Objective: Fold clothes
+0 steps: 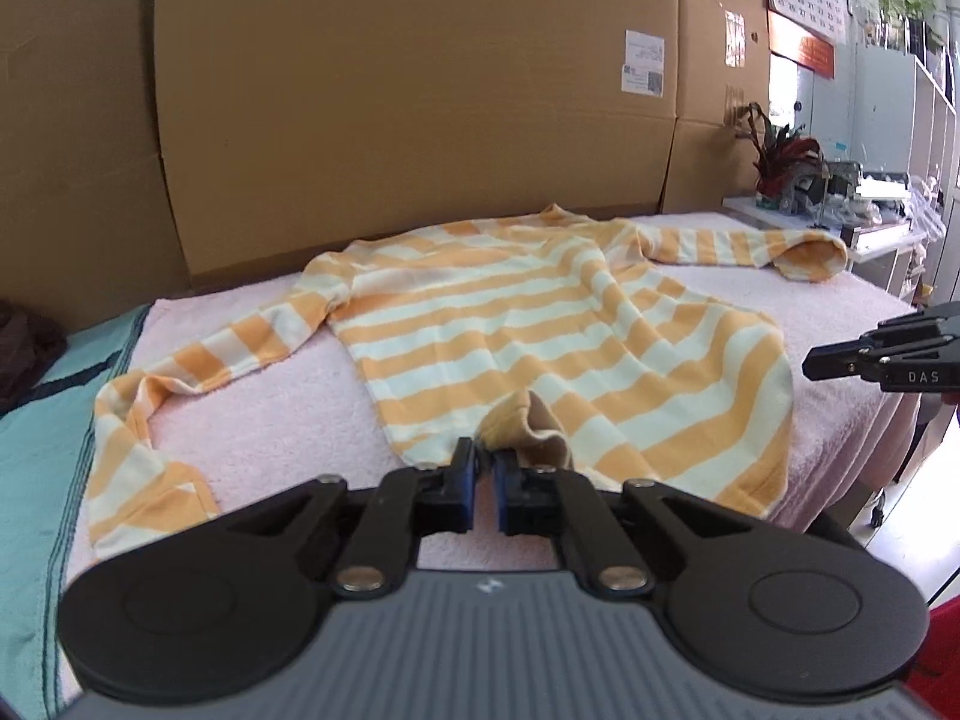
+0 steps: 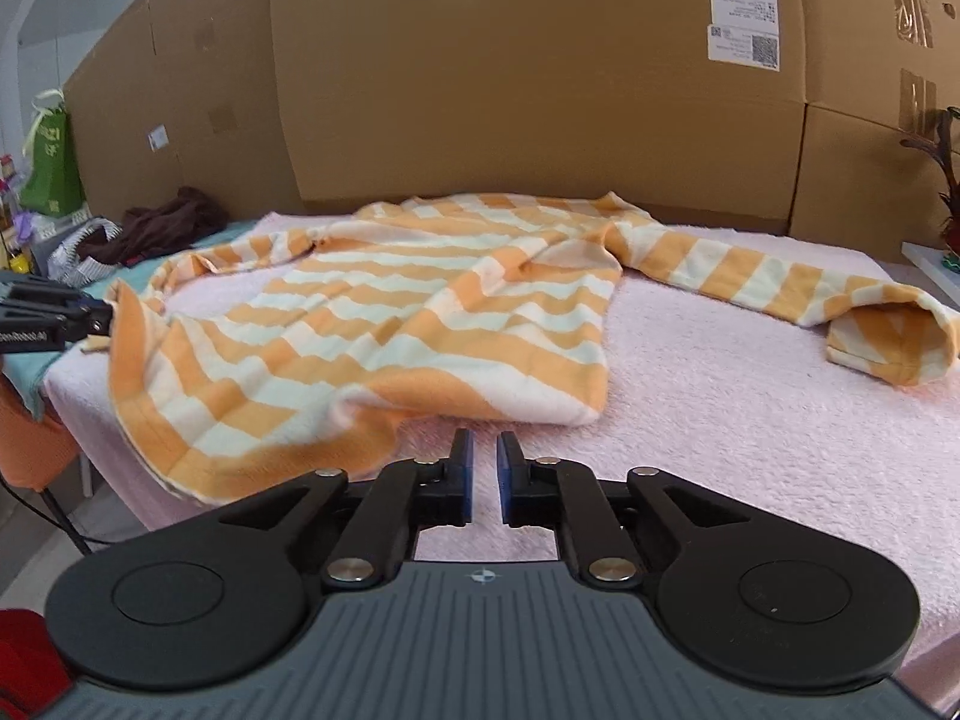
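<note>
The left gripper [image 1: 485, 459] sits at the near hem of the orange-and-white striped shirt [image 1: 540, 330], its blue pads almost together with only a thin slit between them; a small tuft of the hem [image 1: 528, 426] stands up just at the fingertips, and it looks pinched there, though the exact contact is hard to make out. The right gripper [image 2: 485, 450] hovers just short of the shirt's other near corner, its jaws likewise drawn close with a narrow gap, and nothing but the pink towel [image 2: 750, 408] shows between them, so it has hold of no cloth. The shirt lies spread flat on that pink towel, which covers the table top, hem toward the grippers and collar toward the far side. One sleeve [image 1: 180, 372] runs out from the shirt's body toward the teal cloth [image 1: 36, 480] beside the towel and bends back along the near edge; the other sleeve [image 2: 810, 288] stretches out the opposite way, its cuff folded over. Beyond the sleeve on the teal side a dark brown garment [image 2: 168, 225] lies bunched. Behind the shirt's collar stands a wall of large cardboard boxes [image 1: 420, 90], one bearing a white shipping label [image 2: 744, 33]. Past the far sleeve, a potted plant [image 1: 780, 162] stands on a white shelf.
</note>
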Demonstrator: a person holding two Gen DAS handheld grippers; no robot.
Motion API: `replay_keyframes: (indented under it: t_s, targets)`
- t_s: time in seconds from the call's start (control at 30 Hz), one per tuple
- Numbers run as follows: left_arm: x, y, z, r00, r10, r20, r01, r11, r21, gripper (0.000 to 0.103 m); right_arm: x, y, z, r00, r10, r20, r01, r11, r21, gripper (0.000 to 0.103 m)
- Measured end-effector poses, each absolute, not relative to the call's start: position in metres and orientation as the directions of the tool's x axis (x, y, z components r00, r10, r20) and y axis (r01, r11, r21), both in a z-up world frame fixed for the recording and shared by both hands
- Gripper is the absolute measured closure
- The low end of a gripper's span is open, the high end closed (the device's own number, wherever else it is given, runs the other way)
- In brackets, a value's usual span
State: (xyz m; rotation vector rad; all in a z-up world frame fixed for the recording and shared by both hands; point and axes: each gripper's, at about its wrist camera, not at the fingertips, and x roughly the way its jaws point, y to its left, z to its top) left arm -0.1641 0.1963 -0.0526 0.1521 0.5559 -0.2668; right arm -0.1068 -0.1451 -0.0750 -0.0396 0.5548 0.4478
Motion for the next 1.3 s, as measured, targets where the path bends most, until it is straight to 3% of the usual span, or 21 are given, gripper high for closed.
replay_keyframes:
  t_s: [0.07,0.1,0.13,0.2,0.23,0.3,0.33,0.4,0.43,0.5,0.53,0.57,0.7,0.77,0.83,0.9,1.03,1.13,1.27,1.3]
  targets:
    - [-0.164,0.196,-0.060,0.805,-0.202,-0.558,0.293,0.953,0.078,0.086,-0.102,-0.144,-0.081,0.762,0.364,-0.536,-0.400,0.915,0.053,0.071]
    - [-0.164,0.197,-0.062,0.797,-0.213,-0.566,0.301,0.951,0.067,0.073,-0.101,-0.144,-0.082,0.775,0.355,-0.523,-0.389,0.920,0.048,0.061]
    - [-0.164,0.197,-0.063,0.793,-0.222,-0.568,0.305,0.951,0.055,0.056,-0.097,-0.144,-0.082,0.784,0.349,-0.514,-0.380,0.924,0.047,0.058]
    - [-0.166,0.197,-0.065,0.802,-0.222,-0.555,0.304,0.951,0.060,0.037,-0.087,-0.144,-0.085,0.781,0.367,-0.506,-0.388,0.919,0.068,0.055]
    - [-0.165,0.197,-0.066,0.801,-0.222,-0.556,0.302,0.952,0.054,0.035,-0.081,-0.143,-0.088,0.780,0.369,-0.505,-0.389,0.919,0.071,0.052]
    - [-0.163,0.198,-0.069,0.796,-0.226,-0.562,0.297,0.954,0.037,0.035,-0.072,-0.139,-0.092,0.793,0.370,-0.484,-0.401,0.915,0.043,0.030]
    - [-0.161,0.197,-0.071,0.792,-0.227,-0.566,0.294,0.955,0.028,0.035,-0.068,-0.136,-0.094,0.799,0.370,-0.474,-0.404,0.914,0.033,0.028]
    - [-0.157,0.192,-0.076,0.794,-0.208,-0.572,0.279,0.960,0.038,0.040,-0.061,-0.132,-0.096,0.803,0.382,-0.457,-0.413,0.910,0.036,0.029]
    - [-0.154,0.192,-0.077,0.791,-0.207,-0.576,0.273,0.962,0.029,0.053,-0.058,-0.130,-0.095,0.803,0.390,-0.451,-0.414,0.909,0.049,0.034]
    - [-0.149,0.191,-0.079,0.783,-0.210,-0.585,0.261,0.965,0.003,0.074,-0.054,-0.130,-0.090,0.780,0.433,-0.452,-0.434,0.894,0.109,0.092]
    - [-0.149,0.193,-0.077,0.782,-0.219,-0.583,0.261,0.965,-0.012,0.092,-0.051,-0.133,-0.086,0.756,0.467,-0.460,-0.448,0.880,0.158,0.090]
    - [-0.149,0.194,-0.075,0.782,-0.231,-0.579,0.263,0.964,-0.028,0.097,-0.052,-0.137,-0.080,0.742,0.494,-0.453,-0.460,0.867,0.192,0.090]
    - [-0.154,0.203,-0.064,0.796,-0.249,-0.553,0.263,0.963,-0.055,0.102,-0.058,-0.157,-0.054,0.680,0.606,-0.413,-0.512,0.796,0.323,0.090]
    - [-0.157,0.207,-0.059,0.802,-0.245,-0.544,0.258,0.965,-0.054,0.102,-0.061,-0.172,-0.040,0.665,0.645,-0.377,-0.517,0.761,0.391,0.088]
    - [-0.159,0.209,-0.056,0.809,-0.230,-0.542,0.252,0.967,-0.034,0.099,-0.058,-0.186,-0.034,0.692,0.632,-0.348,-0.469,0.761,0.449,0.077]
    - [-0.161,0.205,-0.055,0.816,-0.220,-0.535,0.265,0.964,0.008,0.096,-0.054,-0.194,-0.037,0.734,0.592,-0.333,-0.409,0.776,0.480,0.051]
    - [-0.167,0.189,-0.054,0.828,-0.220,-0.515,0.319,0.941,0.112,0.048,-0.052,-0.194,-0.051,0.746,0.515,-0.423,-0.338,0.839,0.426,0.050]
    - [-0.169,0.182,-0.054,0.834,-0.230,-0.501,0.353,0.921,0.166,0.028,-0.066,-0.190,-0.062,0.729,0.456,-0.511,-0.345,0.889,0.301,0.050]
    - [-0.152,0.176,-0.063,0.822,-0.234,-0.520,0.363,0.917,0.162,0.033,-0.091,-0.174,-0.075,0.714,0.421,-0.559,-0.404,0.900,0.163,0.050]
    - [-0.146,0.175,-0.067,0.811,-0.234,-0.535,0.363,0.920,0.148,0.047,-0.093,-0.168,-0.078,0.721,0.416,-0.554,-0.414,0.900,0.137,0.050]
